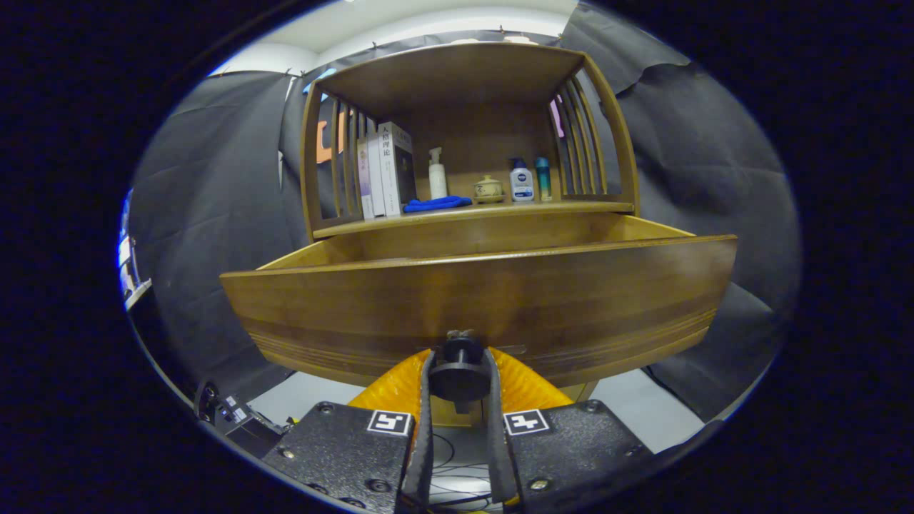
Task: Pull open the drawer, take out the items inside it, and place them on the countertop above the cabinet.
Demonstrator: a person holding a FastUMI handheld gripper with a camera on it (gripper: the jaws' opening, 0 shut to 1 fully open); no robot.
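Gripper view, looking straight at the wooden drawer (478, 300), already standing well out of the cabinet (471, 128). Gripper (458, 378) pinching the round black knob (458, 371) at the middle of the drawer front, both fingers (426, 400) pressing on its sides. Drawer inside hidden behind the high front panel; cannot tell what is lying in it. Seeing on the countertop (471, 211) above: some books (385, 170), a white pump bottle (436, 175), a folded blue cloth (437, 204), a small ceramic jar (488, 189), two more bottles (530, 180).

Judging the handling: drawer probably stiff and rather heavy, solid wood, sliding only along its own line, so pulling straight back and not sideways. Knob small, hard and smooth, probably slippery under the pads; holding it close behind the head for not slipping off. Releasing the knob and looking over the front panel probably coming next, for finding the items.
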